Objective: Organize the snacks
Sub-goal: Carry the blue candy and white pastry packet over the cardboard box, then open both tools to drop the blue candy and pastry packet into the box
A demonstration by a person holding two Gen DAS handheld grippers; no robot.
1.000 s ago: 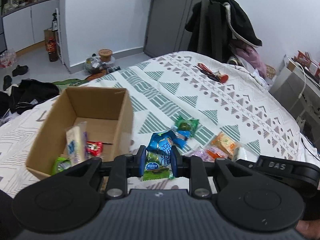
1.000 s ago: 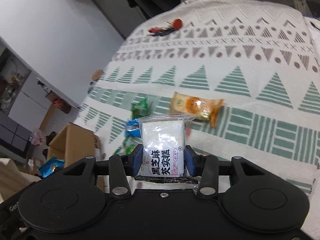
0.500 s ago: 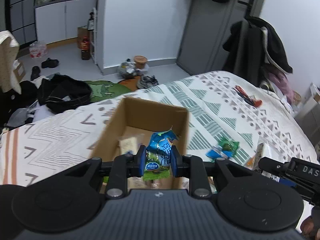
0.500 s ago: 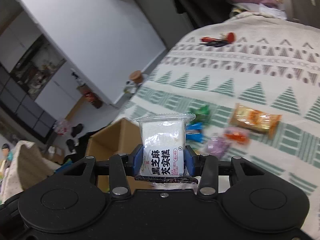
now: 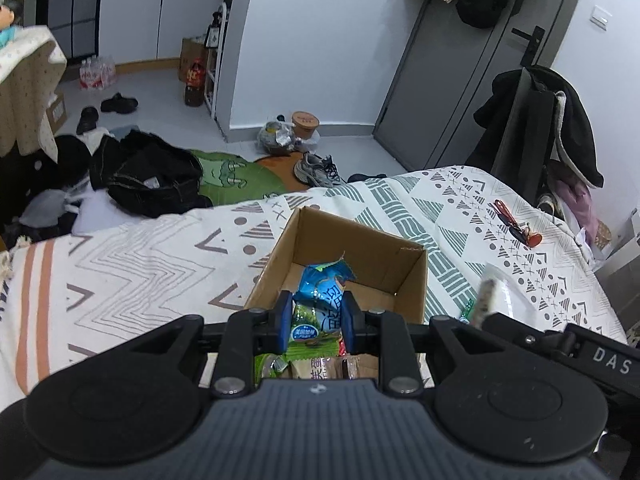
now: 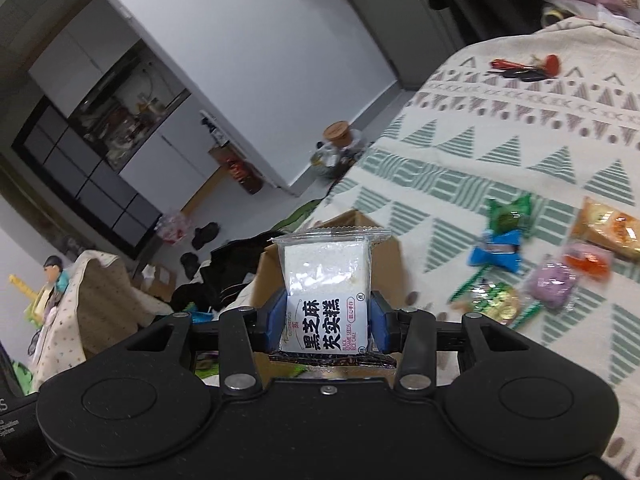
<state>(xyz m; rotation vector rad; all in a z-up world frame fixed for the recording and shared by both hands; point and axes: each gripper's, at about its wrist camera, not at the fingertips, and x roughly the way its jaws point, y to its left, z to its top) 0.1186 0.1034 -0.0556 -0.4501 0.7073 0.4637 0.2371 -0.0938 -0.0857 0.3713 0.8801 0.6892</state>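
the left gripper point(image 5: 314, 320) has its blue pads clamped on a blue-and-green snack packet point(image 5: 320, 300), holding it upright over the open cardboard box point(image 5: 360, 248). more wrapped snacks lie on the box floor just below the fingers, though they are mostly hidden by the gripper body and hard to tell apart. the box sits on a patterned bedspread point(image 5: 140, 264). to the right in this view, the other gripper's body pokes in with a blurred packet edge above it.

the right gripper point(image 6: 326, 330) is closed on a clear-wrapped white rice cake point(image 6: 326, 280) with black lettering on its label, held upright between the pads. behind it stands the same cardboard box point(image 6: 394, 256), its near corner just past the packet. further right, loose snacks lie spread on the bedspread point(image 6: 500, 128): a green packet point(image 6: 510, 216), a blue packet point(image 6: 496, 254), an orange packet point(image 6: 608, 228), a purple one point(image 6: 554, 280) and a small clear-wrapped one point(image 6: 492, 300). a red-handled item point(image 6: 524, 68) lies well apart, near the far edge.
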